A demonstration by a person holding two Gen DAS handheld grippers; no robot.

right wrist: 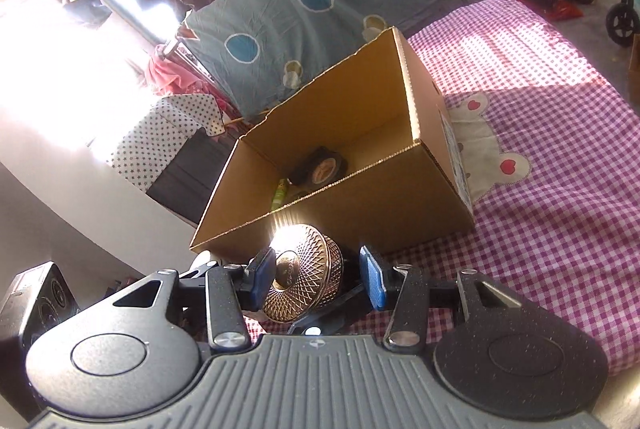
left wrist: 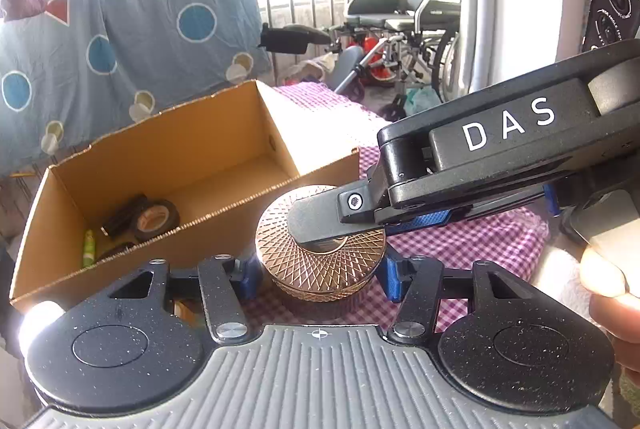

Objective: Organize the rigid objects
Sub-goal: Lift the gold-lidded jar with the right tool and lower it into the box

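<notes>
A round copper-coloured jar [left wrist: 320, 257] with an engraved lid sits on the checked cloth just in front of the cardboard box [left wrist: 224, 229]. My left gripper [left wrist: 316, 275] has its blue pads on either side of the jar's body, close to its sides. My right gripper [left wrist: 320, 225] comes in from the right, with one finger lying over the lid. In the right wrist view the jar [right wrist: 300, 281] sits between the pads of the right gripper [right wrist: 316, 281], with a gap on the right side. The box [right wrist: 400, 213] holds tape rolls [right wrist: 320, 167] and a green tube [right wrist: 280, 193].
The purple checked cloth [right wrist: 540, 189] covers the bed to the right of the box. A blue quilt [left wrist: 120, 41] hangs behind the box. A wheelchair [left wrist: 404, 29] stands far back. My hand [left wrist: 608, 289] shows at the right edge.
</notes>
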